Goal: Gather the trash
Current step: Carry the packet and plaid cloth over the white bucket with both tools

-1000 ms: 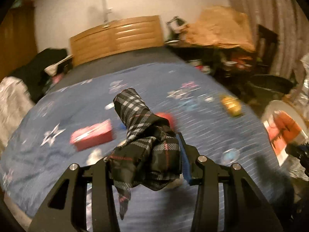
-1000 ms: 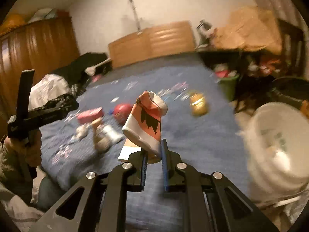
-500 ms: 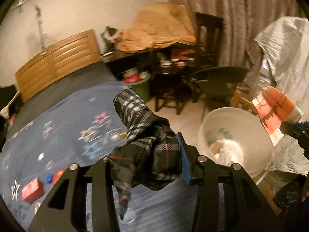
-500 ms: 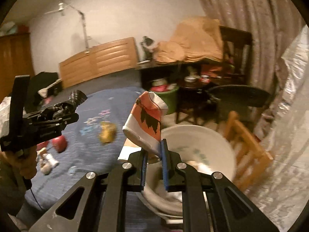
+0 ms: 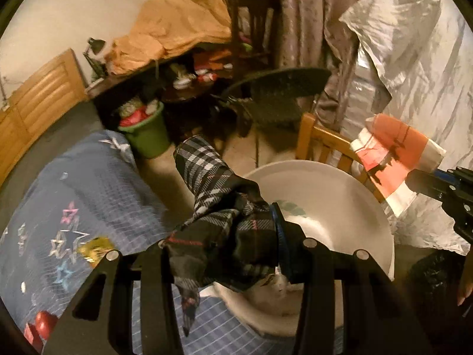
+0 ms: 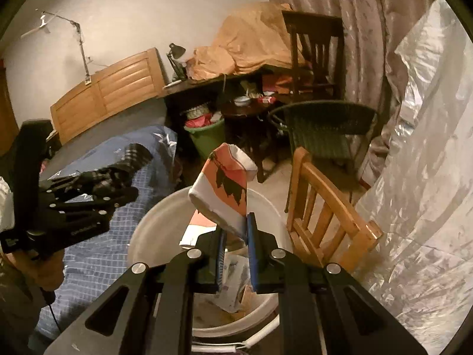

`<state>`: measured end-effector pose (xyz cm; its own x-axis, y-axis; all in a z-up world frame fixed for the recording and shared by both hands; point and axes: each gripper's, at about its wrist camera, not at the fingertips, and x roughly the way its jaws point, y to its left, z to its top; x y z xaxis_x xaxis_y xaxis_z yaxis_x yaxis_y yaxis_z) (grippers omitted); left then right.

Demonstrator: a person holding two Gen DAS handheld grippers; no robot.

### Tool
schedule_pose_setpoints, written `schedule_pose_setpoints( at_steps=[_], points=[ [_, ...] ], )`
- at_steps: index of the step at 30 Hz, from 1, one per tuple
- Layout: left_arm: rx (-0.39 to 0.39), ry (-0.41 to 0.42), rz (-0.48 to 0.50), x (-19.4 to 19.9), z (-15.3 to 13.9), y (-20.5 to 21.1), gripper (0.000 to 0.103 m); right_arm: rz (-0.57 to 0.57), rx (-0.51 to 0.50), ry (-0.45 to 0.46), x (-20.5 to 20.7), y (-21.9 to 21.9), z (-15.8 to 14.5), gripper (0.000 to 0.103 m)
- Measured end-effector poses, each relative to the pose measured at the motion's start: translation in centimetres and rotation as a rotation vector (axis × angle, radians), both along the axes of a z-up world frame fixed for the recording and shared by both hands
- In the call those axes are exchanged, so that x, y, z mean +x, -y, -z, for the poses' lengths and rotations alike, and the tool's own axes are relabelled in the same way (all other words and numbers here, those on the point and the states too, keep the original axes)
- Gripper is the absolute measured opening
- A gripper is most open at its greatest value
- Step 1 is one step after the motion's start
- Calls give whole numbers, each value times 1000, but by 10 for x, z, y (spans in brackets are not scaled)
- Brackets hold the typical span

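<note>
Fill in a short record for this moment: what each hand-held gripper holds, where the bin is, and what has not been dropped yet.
left hand-held gripper: shut on crumpled black-and-white plaid cloth
right hand-held gripper: shut on orange-and-white paper carton
bin: round white plastic tub, beside the blue star-patterned bed cover
not yet dropped: both items, held above the tub

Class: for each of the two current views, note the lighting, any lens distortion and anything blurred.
Left wrist view: warm dim light, fisheye bending, black corners; plaid cloth sharp, bedspread soft. Right wrist view: same amber cast and curvature; orange-and-white carton crisp, silvery sheet glaring.
</note>
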<state>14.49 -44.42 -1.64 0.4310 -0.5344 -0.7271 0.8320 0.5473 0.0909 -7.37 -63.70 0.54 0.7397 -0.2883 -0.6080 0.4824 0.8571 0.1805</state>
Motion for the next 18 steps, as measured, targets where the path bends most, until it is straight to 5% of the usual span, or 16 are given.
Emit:
schedule_pose_setpoints(
  at_steps=[10,18],
  points=[
    [55,-34,16,2,31,21,42,-7,35,-29,17,13,34,14],
    [56,-28,13,2,29,23,42,-12,26,-4,19,8,32,14]
  ],
)
